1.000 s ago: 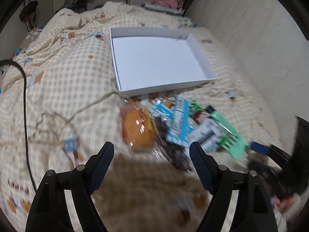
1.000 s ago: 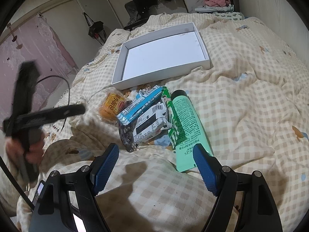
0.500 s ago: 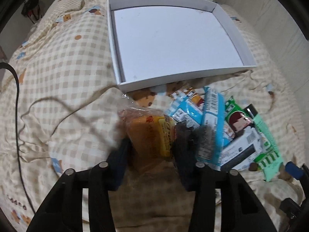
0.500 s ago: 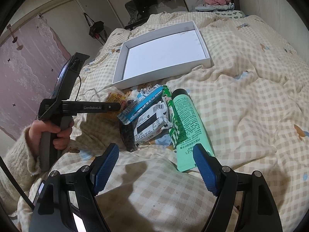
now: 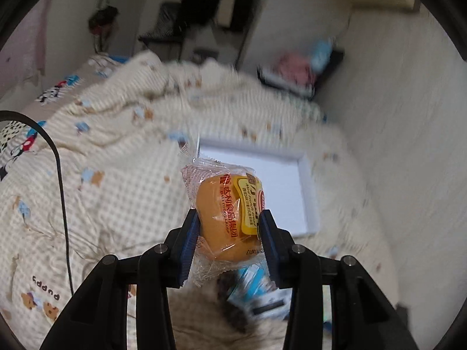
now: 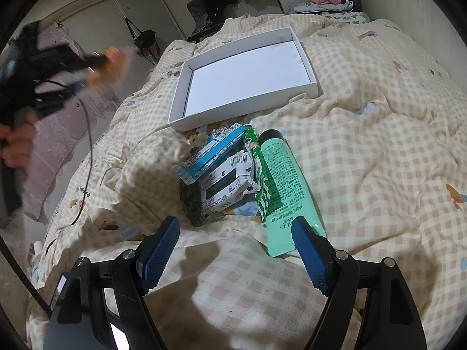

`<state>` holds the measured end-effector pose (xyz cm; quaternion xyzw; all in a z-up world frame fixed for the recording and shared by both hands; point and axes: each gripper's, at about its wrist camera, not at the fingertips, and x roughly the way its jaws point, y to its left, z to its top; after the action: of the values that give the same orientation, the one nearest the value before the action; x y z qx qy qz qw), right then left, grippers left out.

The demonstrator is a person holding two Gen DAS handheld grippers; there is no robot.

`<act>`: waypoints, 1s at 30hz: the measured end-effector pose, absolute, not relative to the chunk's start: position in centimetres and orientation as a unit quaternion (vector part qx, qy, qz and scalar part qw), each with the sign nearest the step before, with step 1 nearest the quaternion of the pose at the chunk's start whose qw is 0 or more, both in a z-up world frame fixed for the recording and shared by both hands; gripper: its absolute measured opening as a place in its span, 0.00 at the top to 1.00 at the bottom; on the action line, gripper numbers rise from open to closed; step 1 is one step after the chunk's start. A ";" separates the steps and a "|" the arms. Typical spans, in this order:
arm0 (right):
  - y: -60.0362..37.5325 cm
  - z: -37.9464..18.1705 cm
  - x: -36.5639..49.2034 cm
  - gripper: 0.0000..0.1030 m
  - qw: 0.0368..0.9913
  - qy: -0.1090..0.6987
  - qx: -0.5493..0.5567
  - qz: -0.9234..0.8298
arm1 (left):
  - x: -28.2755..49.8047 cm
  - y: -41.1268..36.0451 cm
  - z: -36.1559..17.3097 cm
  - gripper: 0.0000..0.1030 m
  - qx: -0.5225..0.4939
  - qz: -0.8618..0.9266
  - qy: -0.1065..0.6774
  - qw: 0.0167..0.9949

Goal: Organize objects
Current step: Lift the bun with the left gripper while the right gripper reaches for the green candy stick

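Gripping the bun (image 5: 230, 218) by its sides, the left gripper (image 5: 229, 227) holds it in the air, the wrapper's free end forward, likely for the tray (image 5: 309, 204) at one o'clock. The right gripper (image 6: 236, 248) hangs unclenched and empty. The pile (image 6: 221, 172) lies at twelve, the tube (image 6: 287, 192) beside it.

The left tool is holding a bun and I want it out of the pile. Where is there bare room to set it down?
The white tray is bare inside all four walls. The quilt right of the green tube is also free. It is crowded just below the tray's near wall, where the snack packs overlap beside the tube. The left tool grips the bun.
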<state>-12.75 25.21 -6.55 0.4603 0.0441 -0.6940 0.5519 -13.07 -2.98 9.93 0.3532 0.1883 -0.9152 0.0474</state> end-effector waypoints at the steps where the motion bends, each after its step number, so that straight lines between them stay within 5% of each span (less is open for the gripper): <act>1: 25.2 -6.6 -12.8 0.22 0.552 0.044 0.461 -0.694 | -12.4 -3.4 10.2 0.56 0.337 -0.919 0.198 0.047; 19: 23.7 -7.6 -12.7 0.22 0.539 0.087 0.481 -0.686 | -11.9 -6.3 -0.5 0.56 0.378 -0.884 0.273 -0.043; 30: 23.6 -5.9 -13.7 0.22 0.527 0.104 0.483 -0.692 | -12.0 -7.1 -1.5 0.56 0.364 -0.880 0.298 -0.064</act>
<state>-13.65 23.56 -5.90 0.4828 0.1040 -0.6918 0.5268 -11.99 -7.06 -1.46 0.3643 0.2984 -0.8799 -0.0641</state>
